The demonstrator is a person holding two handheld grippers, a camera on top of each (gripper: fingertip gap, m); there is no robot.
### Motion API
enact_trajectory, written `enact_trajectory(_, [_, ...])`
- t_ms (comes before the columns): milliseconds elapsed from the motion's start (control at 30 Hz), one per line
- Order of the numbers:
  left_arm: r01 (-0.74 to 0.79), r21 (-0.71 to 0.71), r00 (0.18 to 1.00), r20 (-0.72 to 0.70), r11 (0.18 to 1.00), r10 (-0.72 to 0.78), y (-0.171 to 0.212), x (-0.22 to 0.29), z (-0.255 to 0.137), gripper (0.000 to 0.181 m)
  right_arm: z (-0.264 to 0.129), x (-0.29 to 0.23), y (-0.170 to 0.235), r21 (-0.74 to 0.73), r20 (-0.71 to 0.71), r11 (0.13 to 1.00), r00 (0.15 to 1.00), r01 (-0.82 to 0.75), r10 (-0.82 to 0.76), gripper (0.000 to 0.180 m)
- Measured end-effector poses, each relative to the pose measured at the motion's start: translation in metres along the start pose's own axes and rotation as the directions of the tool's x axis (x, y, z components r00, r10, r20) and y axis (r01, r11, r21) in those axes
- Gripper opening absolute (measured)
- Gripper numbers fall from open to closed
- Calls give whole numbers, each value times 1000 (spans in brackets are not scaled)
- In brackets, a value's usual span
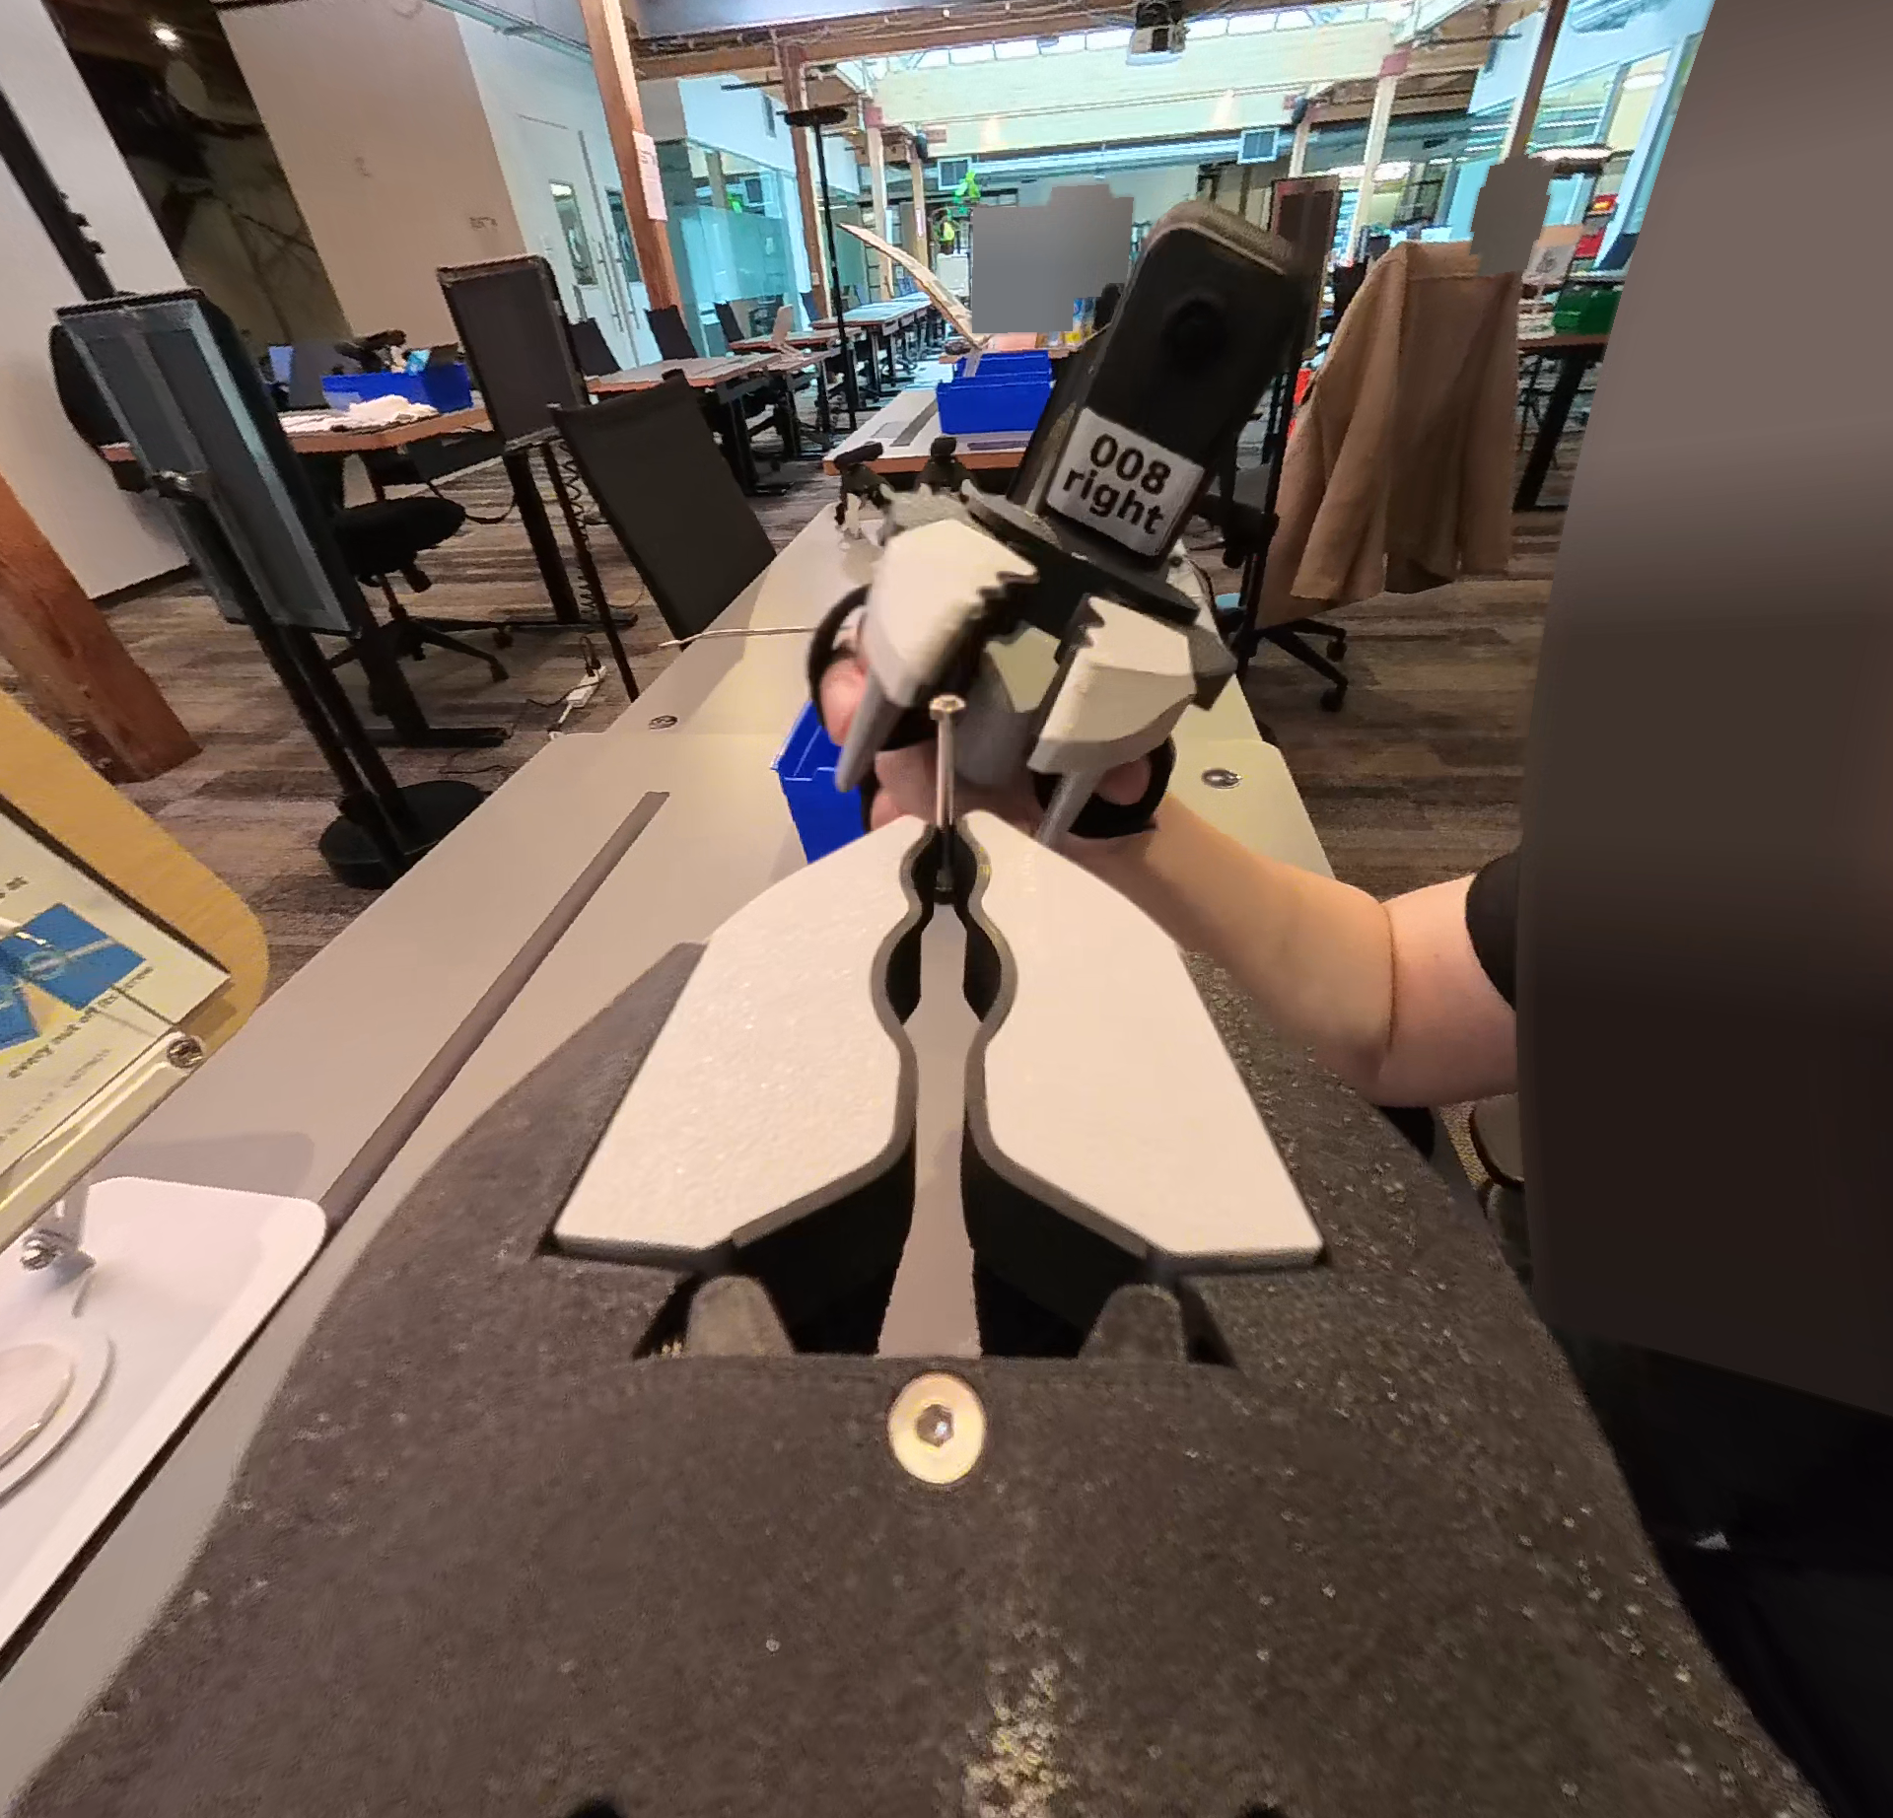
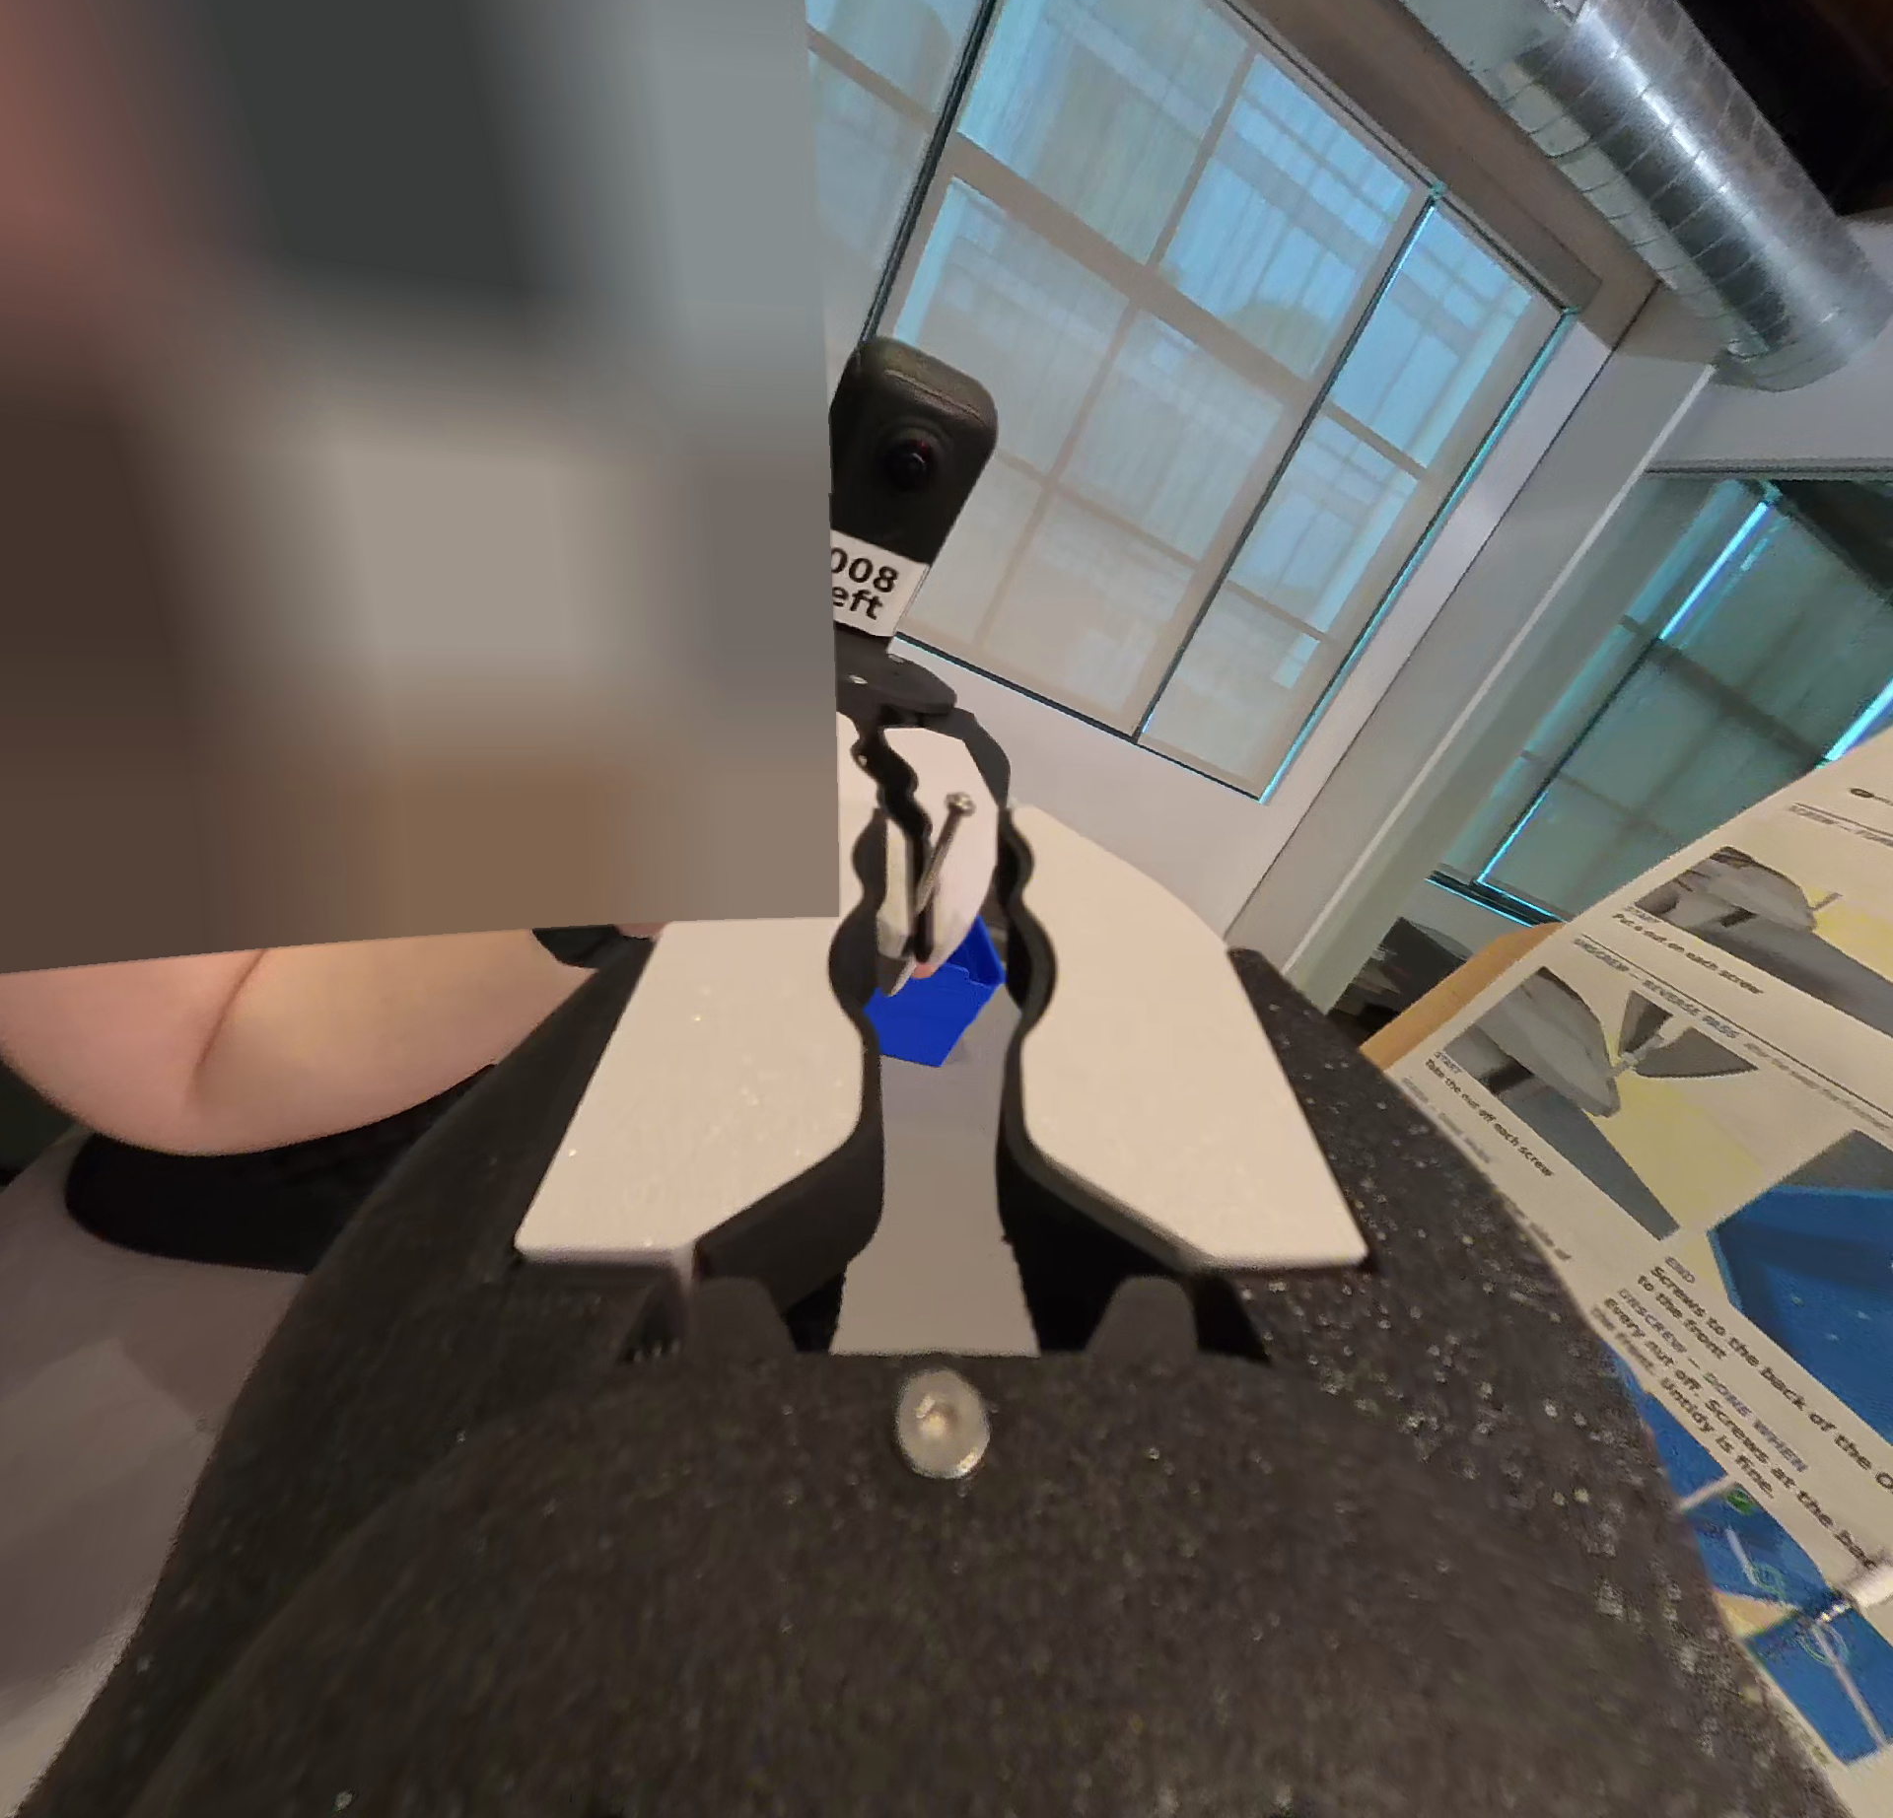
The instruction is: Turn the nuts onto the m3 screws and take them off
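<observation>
My left gripper (image 1: 943, 852) is shut on a thin silver m3 screw (image 1: 945, 765) at its lower end. The screw stands up out of the white fingertips, with its head on top. My right gripper (image 1: 953, 801) faces the left one from the far side, jaws open, one finger on each side of the screw shaft and not touching it. In the right wrist view, my right gripper (image 2: 937, 847) is open, and the screw (image 2: 940, 867) held by the left gripper (image 2: 922, 949) shows through the gap. I cannot make out a nut.
A small blue bin (image 1: 814, 796) stands on the grey table (image 1: 717, 775) below the grippers; it also shows in the right wrist view (image 2: 927, 1011). A printed instruction sheet (image 2: 1690, 1154) stands close to one side. A person's forearm (image 1: 1332, 980) holds the right gripper. The tips of both grippers are at nearly the same place.
</observation>
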State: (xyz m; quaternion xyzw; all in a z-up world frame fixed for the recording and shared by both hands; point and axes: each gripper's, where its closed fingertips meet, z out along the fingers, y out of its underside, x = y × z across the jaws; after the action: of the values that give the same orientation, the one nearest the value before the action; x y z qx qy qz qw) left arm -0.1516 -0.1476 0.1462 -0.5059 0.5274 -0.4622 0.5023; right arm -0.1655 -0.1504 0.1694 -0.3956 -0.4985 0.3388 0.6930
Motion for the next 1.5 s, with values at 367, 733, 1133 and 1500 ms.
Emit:
enact_trajectory(367, [5,1,1000,4,1000,-5,0,-1,0,2,-3,2,-1,3,9,999,999,-32,32,21])
enact_trajectory(733, [6,-4,1000,8,1000,-6,1,-3,0,2,-2,2,0,10,10,999,999,-40,40,20])
enact_trajectory(1133, [11,13,1000,-10,1000,-11,-1,-2,-2,2,-4,0,-4,24,43,997,996,-78,77,20])
enact_trajectory(1500, [-9,-11,1000,-15,1000,8,3,0,3,2,1,-9,-3,-8,94,994,989,-113,113,26])
